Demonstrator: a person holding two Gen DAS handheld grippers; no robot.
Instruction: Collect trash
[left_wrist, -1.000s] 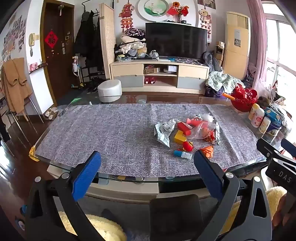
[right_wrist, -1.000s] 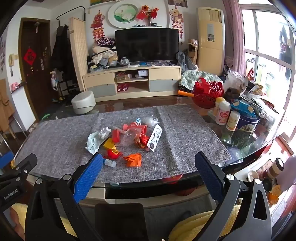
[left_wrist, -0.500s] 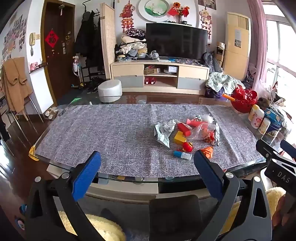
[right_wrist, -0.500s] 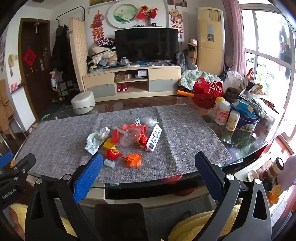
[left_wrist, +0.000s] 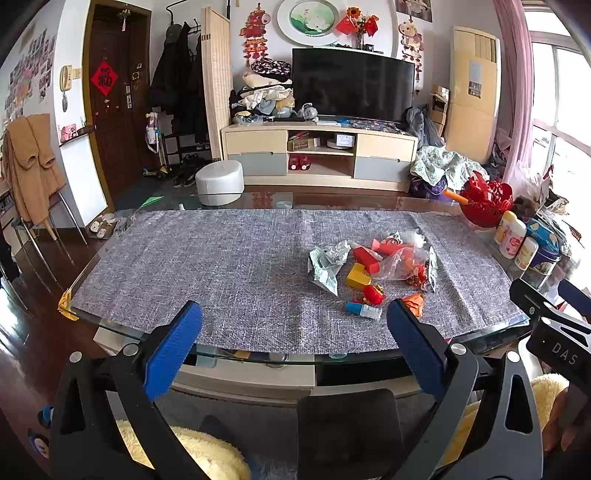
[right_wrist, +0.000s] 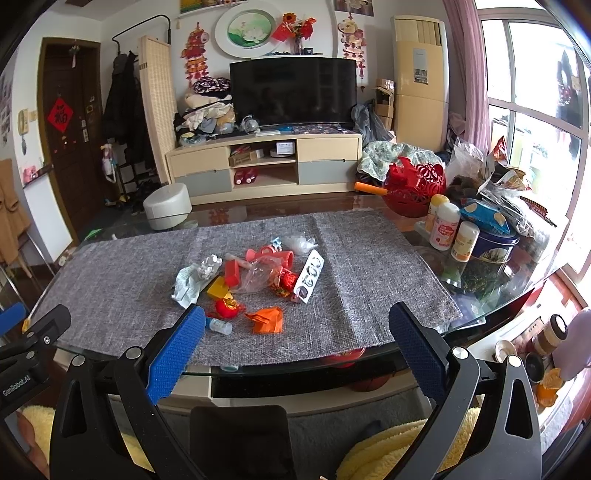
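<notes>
Right now the trash (right_wrist: 255, 284) lies in one loose heap on the grey cloth (right_wrist: 369, 280), toward the near right part of the table. Counted out, I make it one crumpled grey-white wrapper (right_wrist: 190, 282) on the left, one yellow block (right_wrist: 218, 288), one red block (right_wrist: 232, 271), one clear plastic bag (right_wrist: 260, 275) over more red scraps, one white card with dark rings (right_wrist: 309, 275) on the right, one round red ornament (right_wrist: 226, 308), one small blue-capped tube (right_wrist: 219, 326) and one folded orange paper (right_wrist: 267, 320) nearest the edge.

Both tools hang short of the near table edge, apart from the heap. The left gripper (left_wrist: 293, 325) has its two blue pads spread wide with nothing between them; the right gripper (right_wrist: 295, 325) stands just the same, released and bare.

The cloth covers a glass table (left_wrist: 258, 354). At its far right stand three white bottles (right_wrist: 447, 230), one blue tin (right_wrist: 495, 245) and one red basket (right_wrist: 413, 184). Beyond, one dark television (left_wrist: 351, 88) sits on a pale cabinet (left_wrist: 317, 157), with one white stool (left_wrist: 219, 182) on the floor and one brown door (left_wrist: 110, 110) far left.
</notes>
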